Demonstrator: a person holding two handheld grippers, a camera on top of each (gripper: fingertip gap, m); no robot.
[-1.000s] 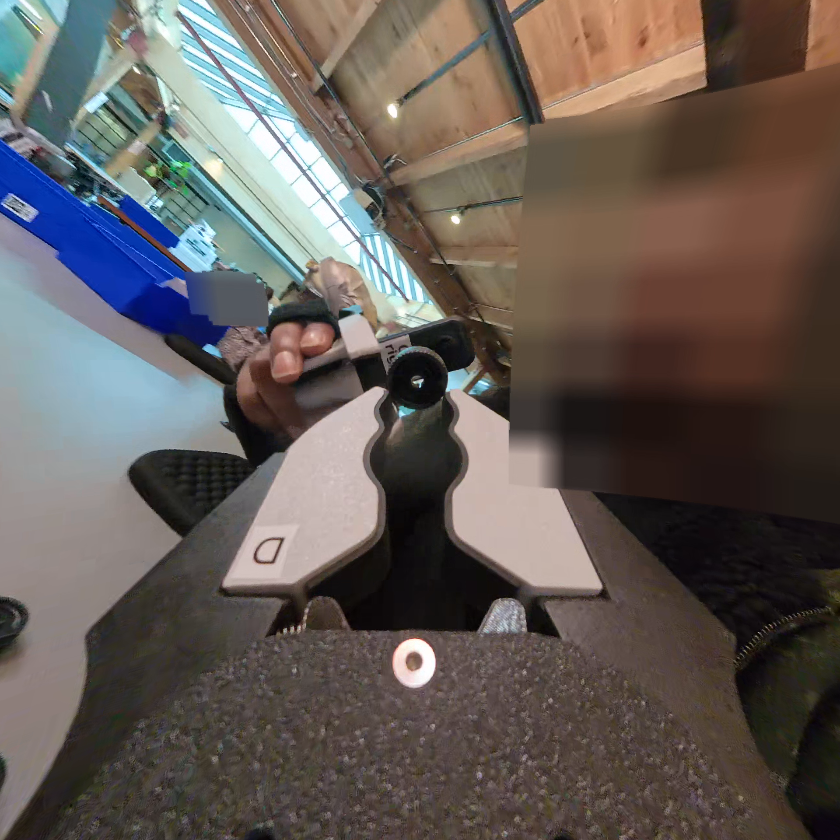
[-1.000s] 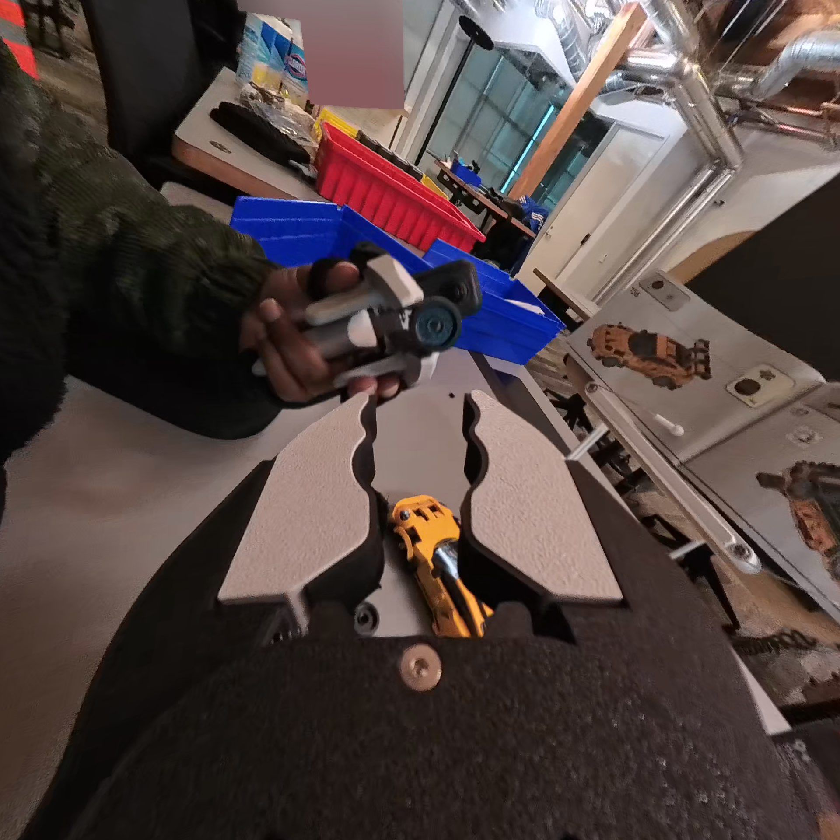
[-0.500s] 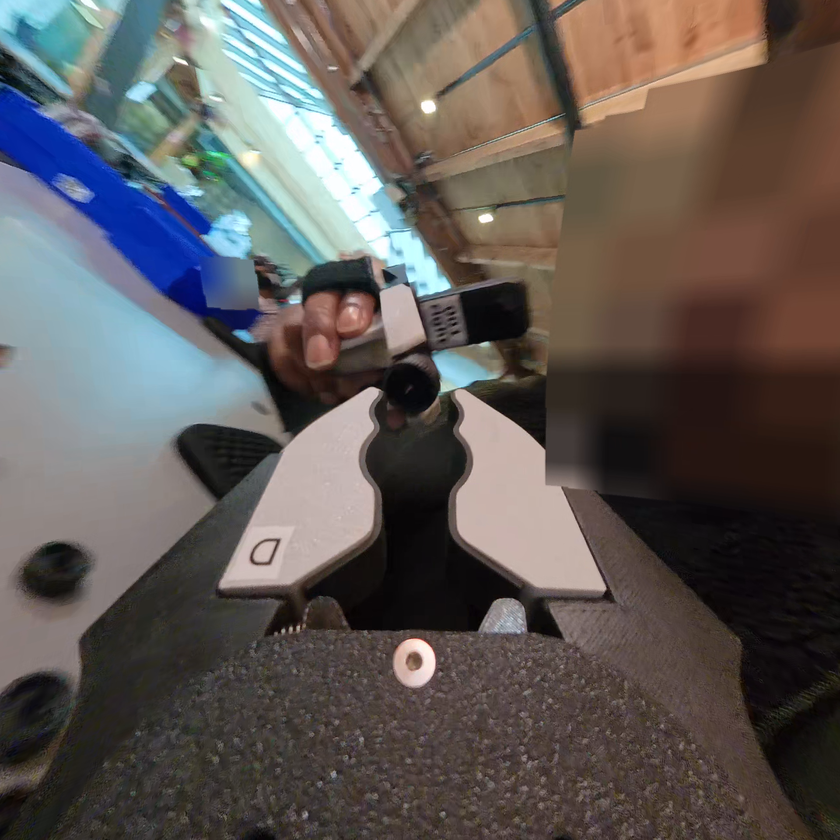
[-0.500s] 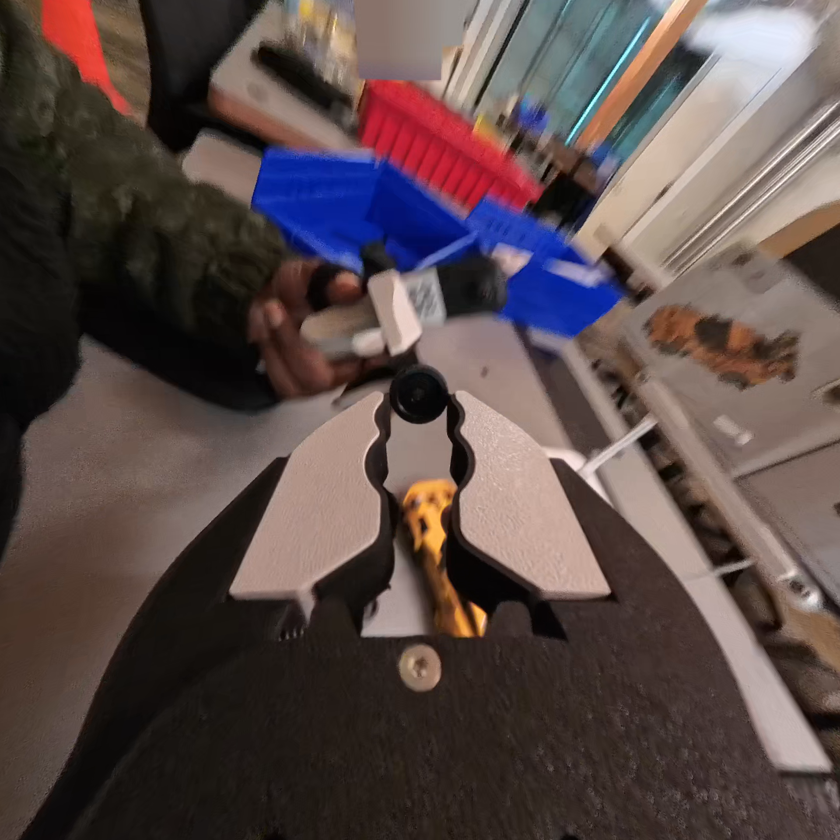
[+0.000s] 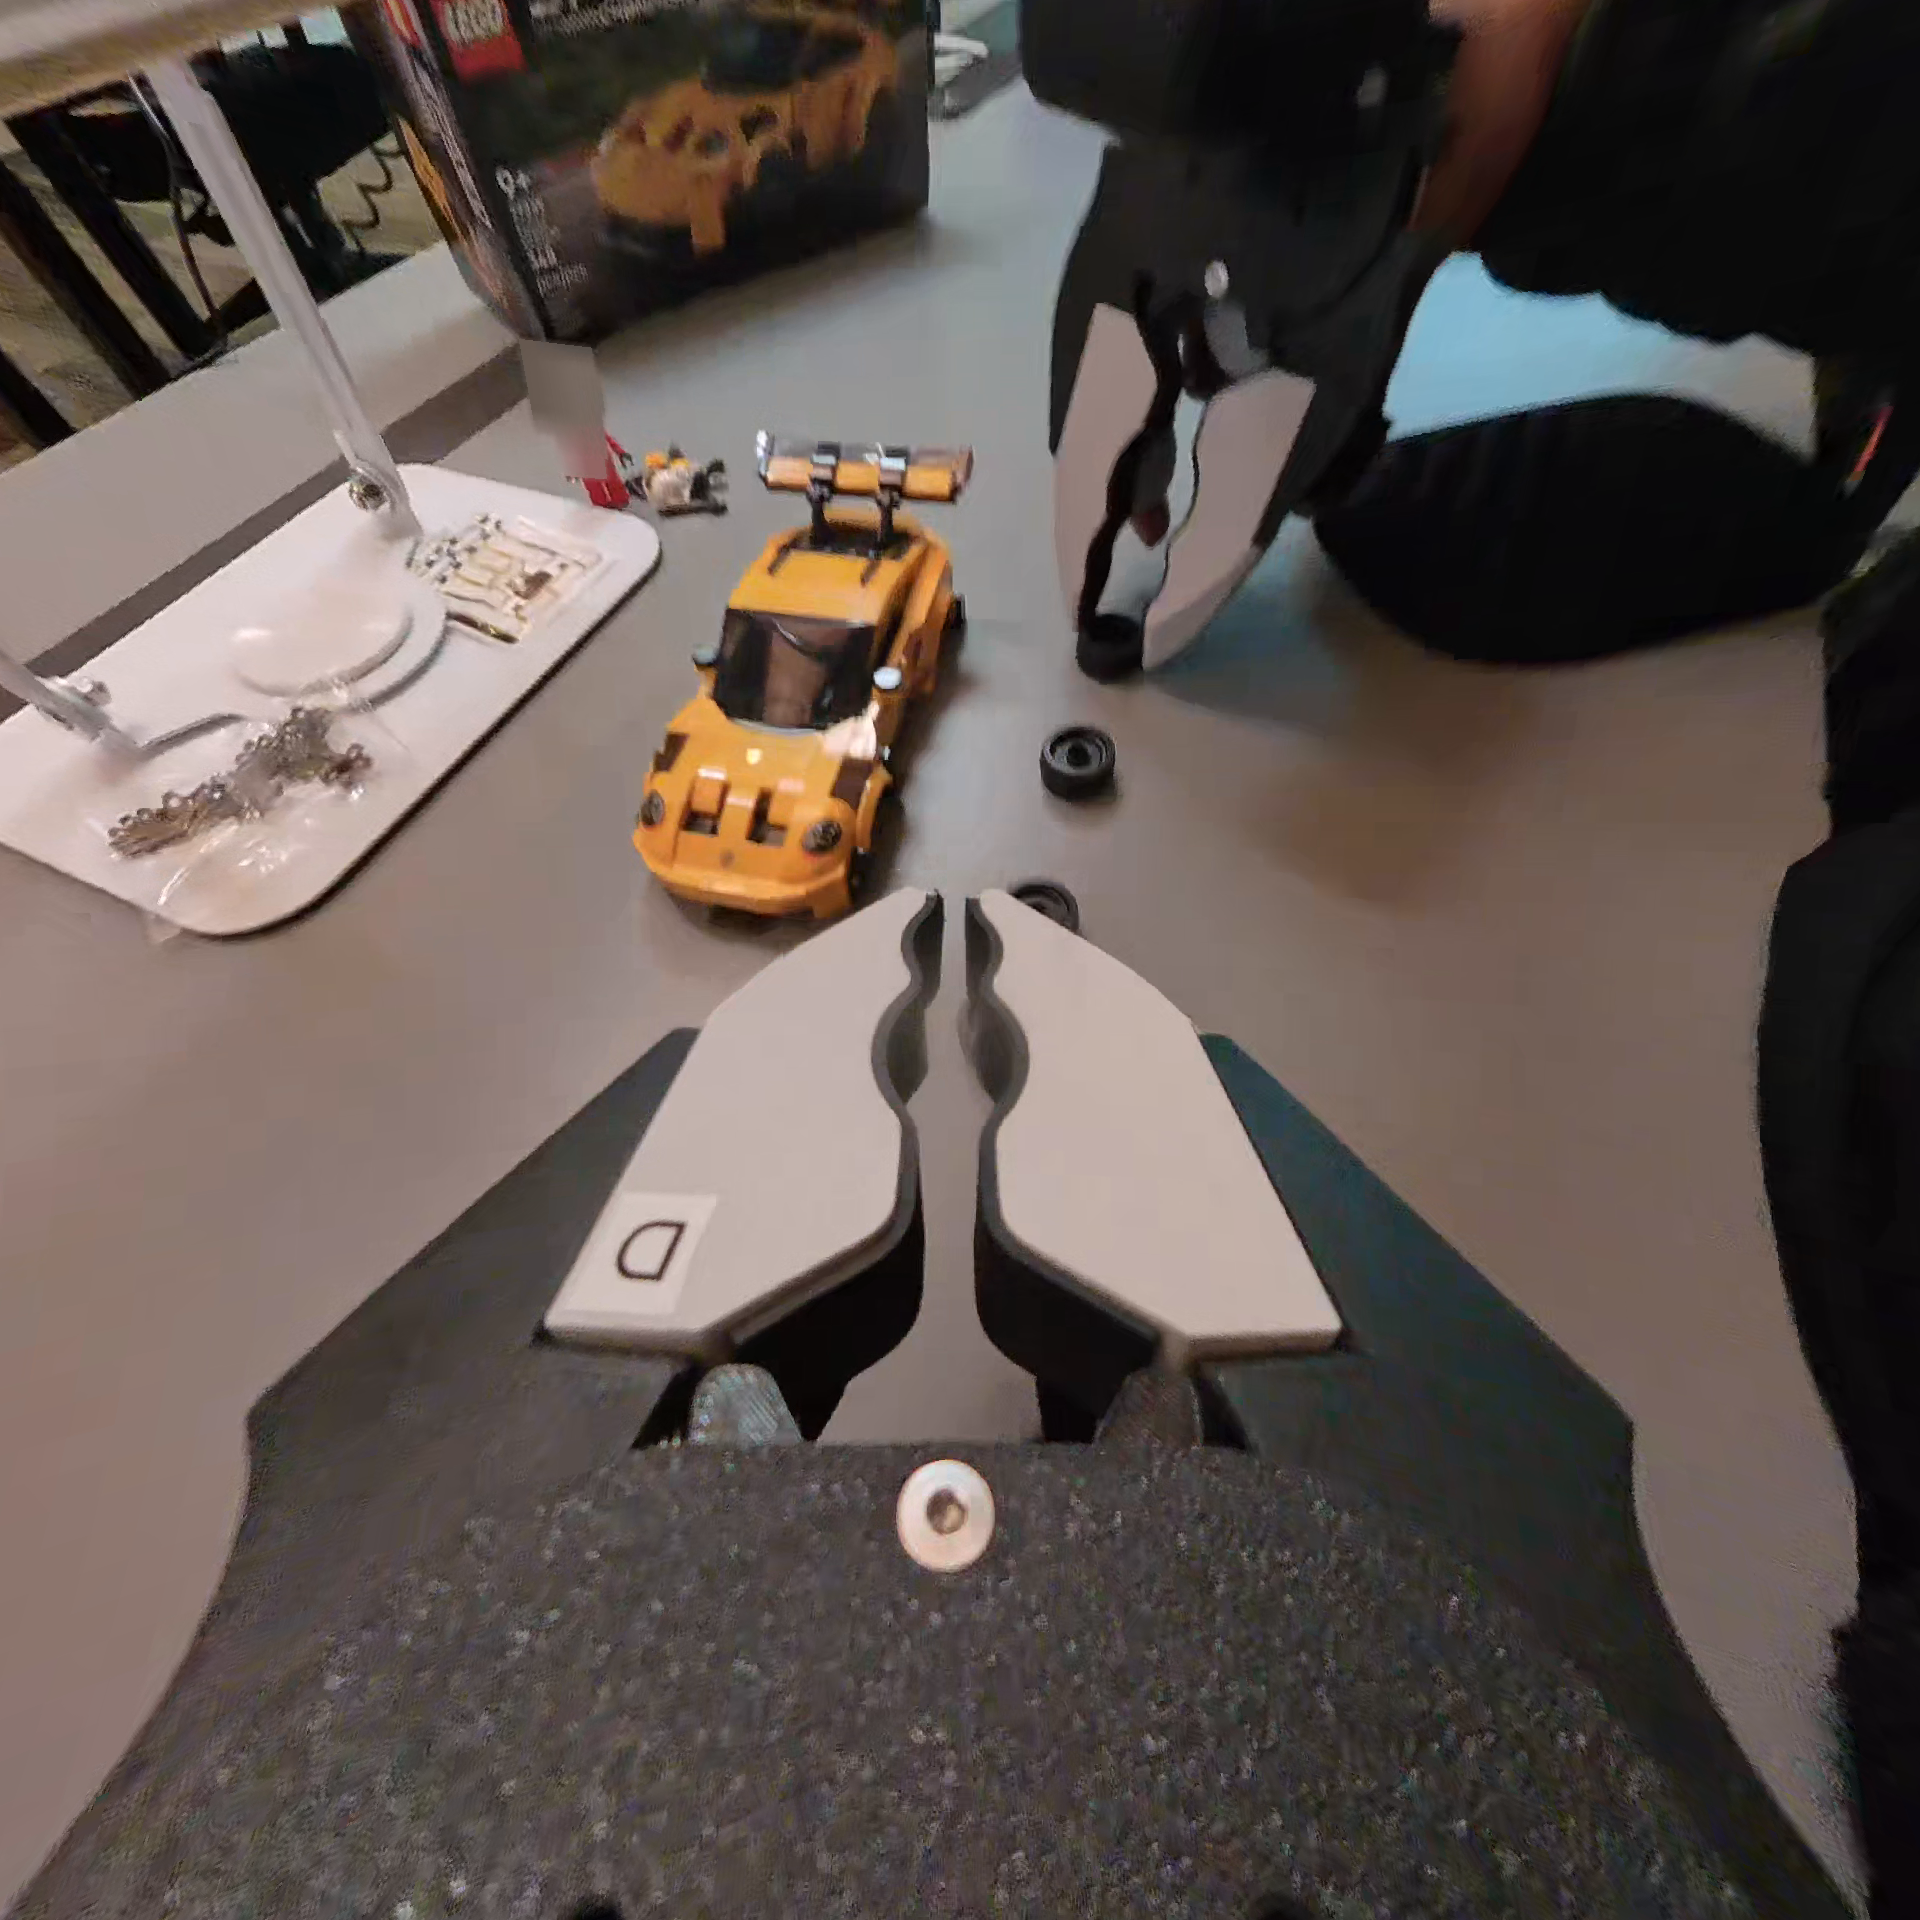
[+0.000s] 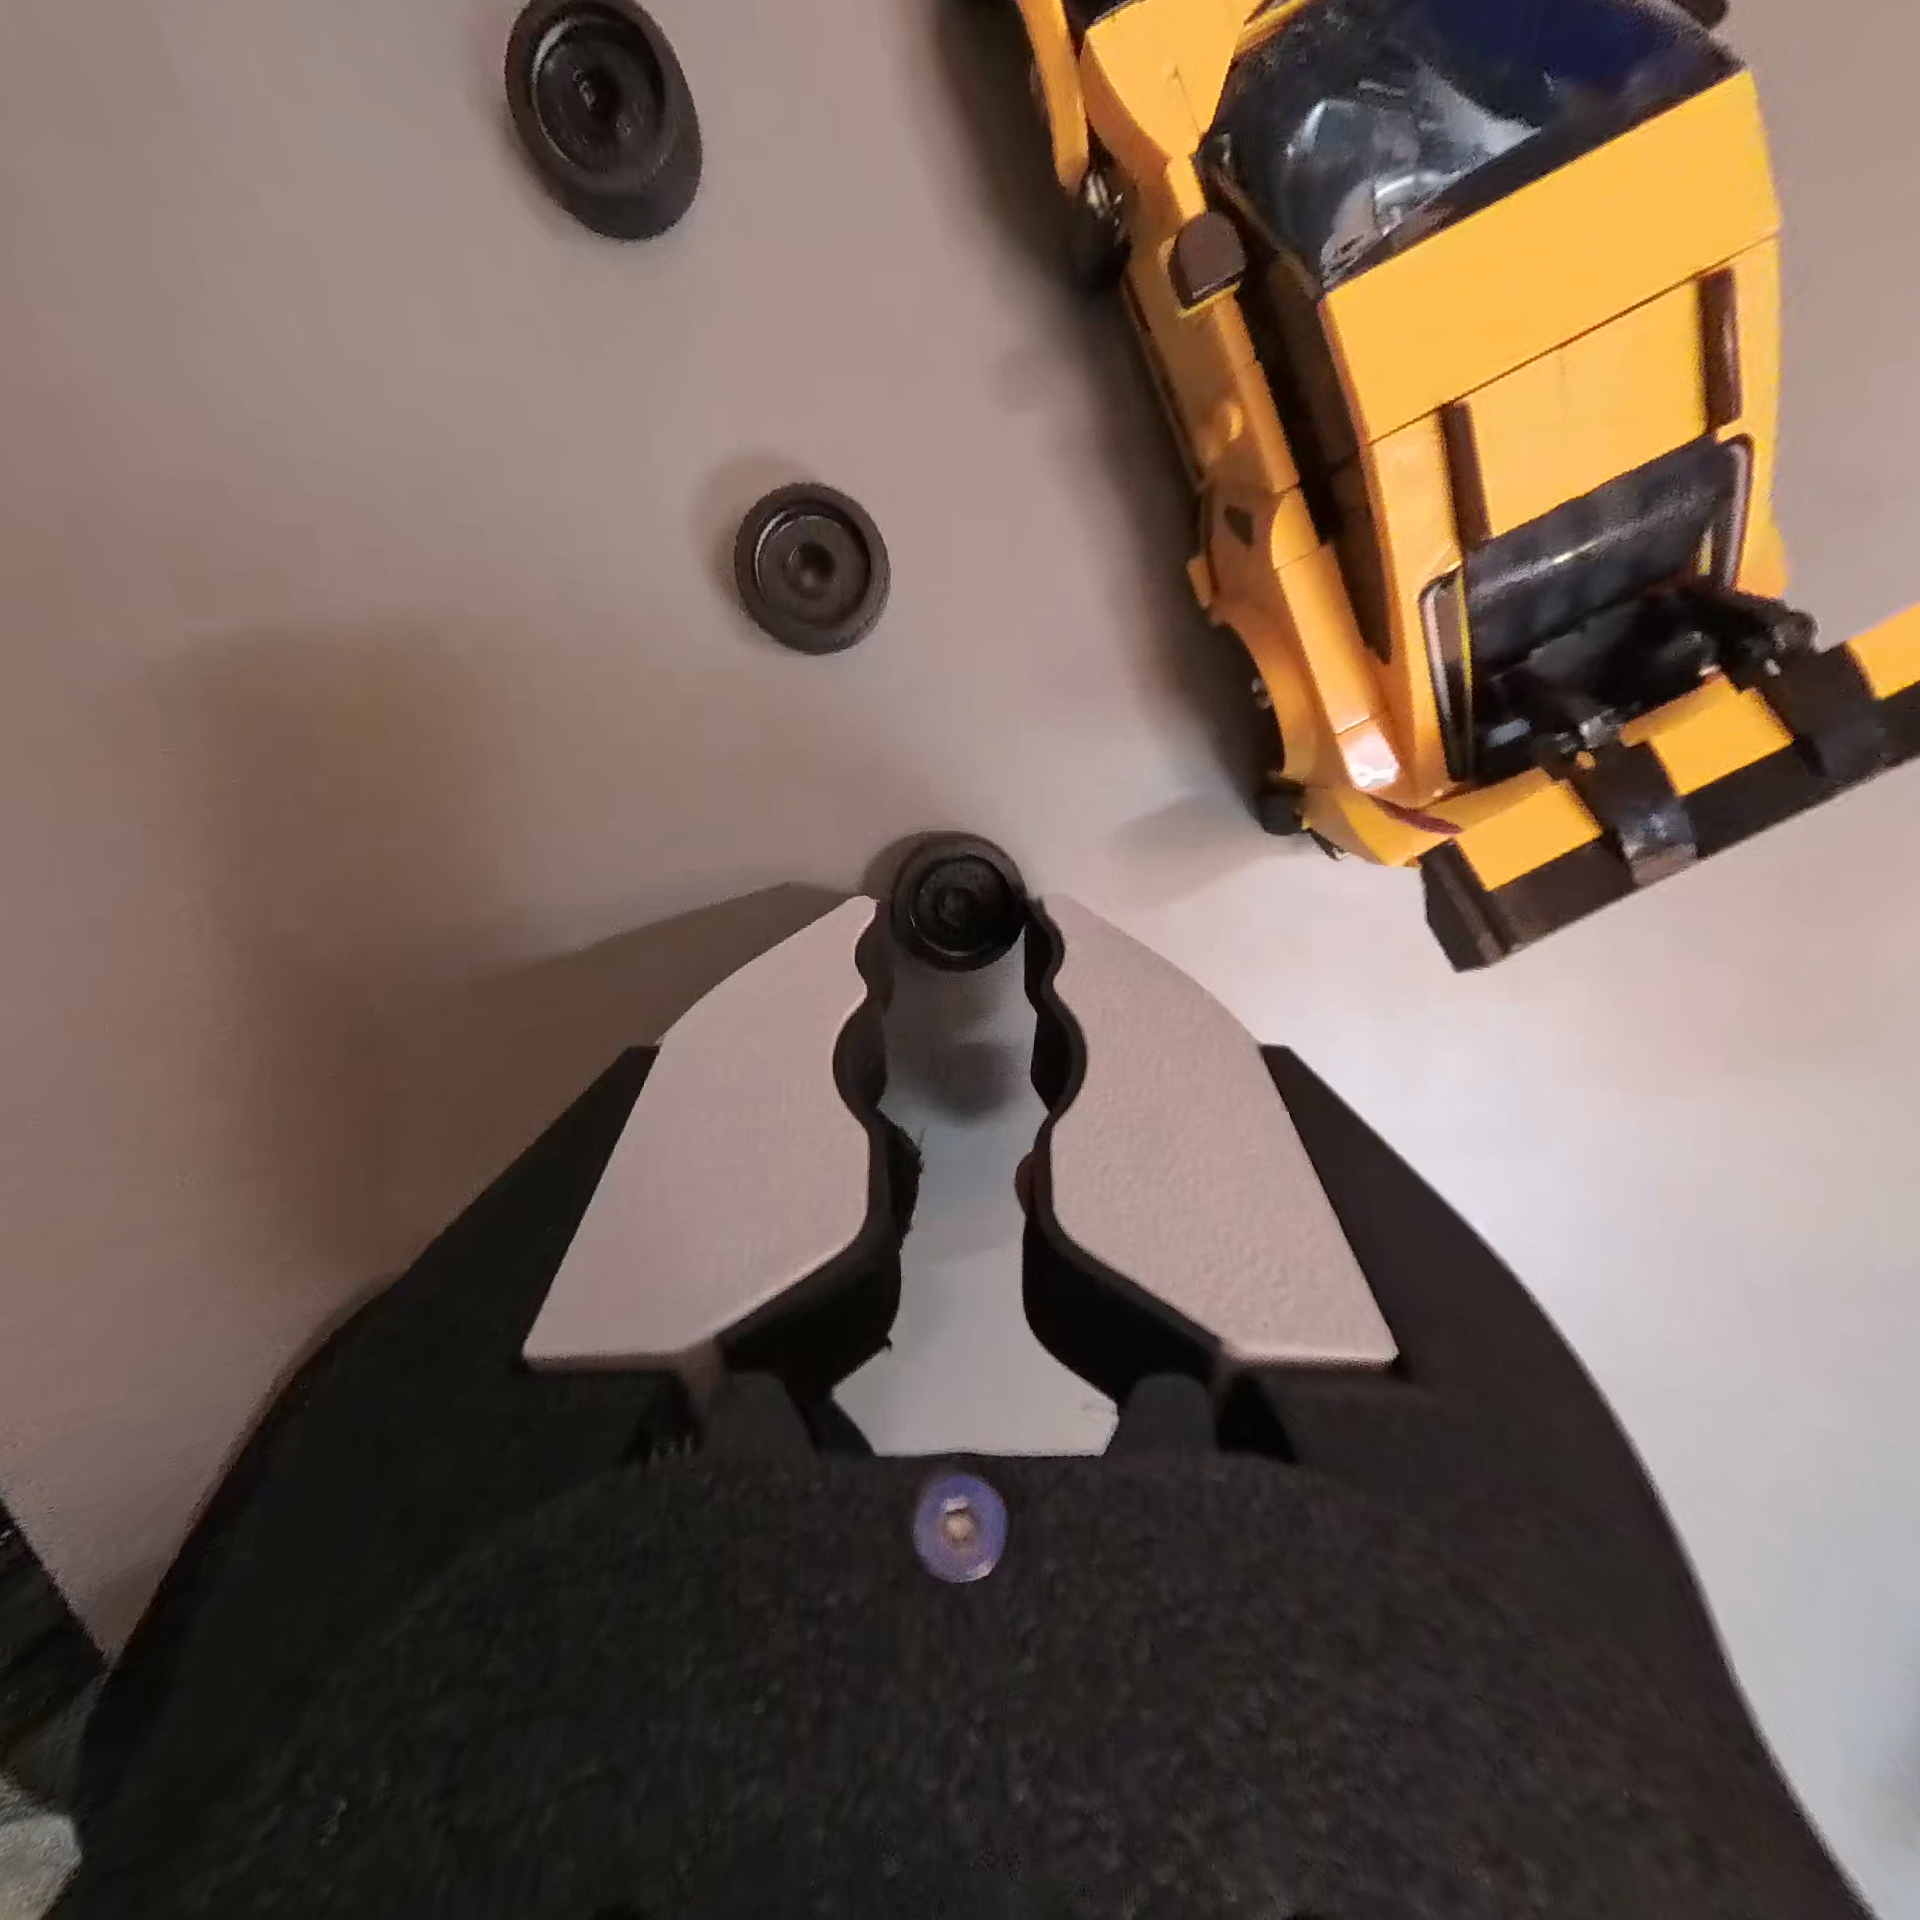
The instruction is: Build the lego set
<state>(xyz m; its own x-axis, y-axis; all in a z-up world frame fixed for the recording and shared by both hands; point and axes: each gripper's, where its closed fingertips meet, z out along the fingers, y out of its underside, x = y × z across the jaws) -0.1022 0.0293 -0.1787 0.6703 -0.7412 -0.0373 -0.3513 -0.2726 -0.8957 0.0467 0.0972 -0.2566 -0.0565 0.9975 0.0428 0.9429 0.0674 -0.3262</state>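
Desk [image 5: 1403, 987] under both my claws, with the yellow lego car [image 5: 800, 717] ahead of my left claw [image 5: 953, 906] and up to the right of my right claw [image 6: 956, 914].

Behind the car, farthest from my left claw, stands the set's box [image 5: 675, 156]; off to that claw's left a white tray [image 5: 582, 613] carries clear bags of small parts [image 5: 239, 779]. My left claw hangs above the desk with its tips nearly pressed together, pinching nothing. My right claw points down at the desk, its tips spread just enough to sit either side of a small black wheel [image 6: 956, 909] lying flat there; whether they squeeze it I cannot tell. Two more black wheels [image 6: 812, 569] [image 6: 603, 114] lie beyond that one, well apart from the car's side.
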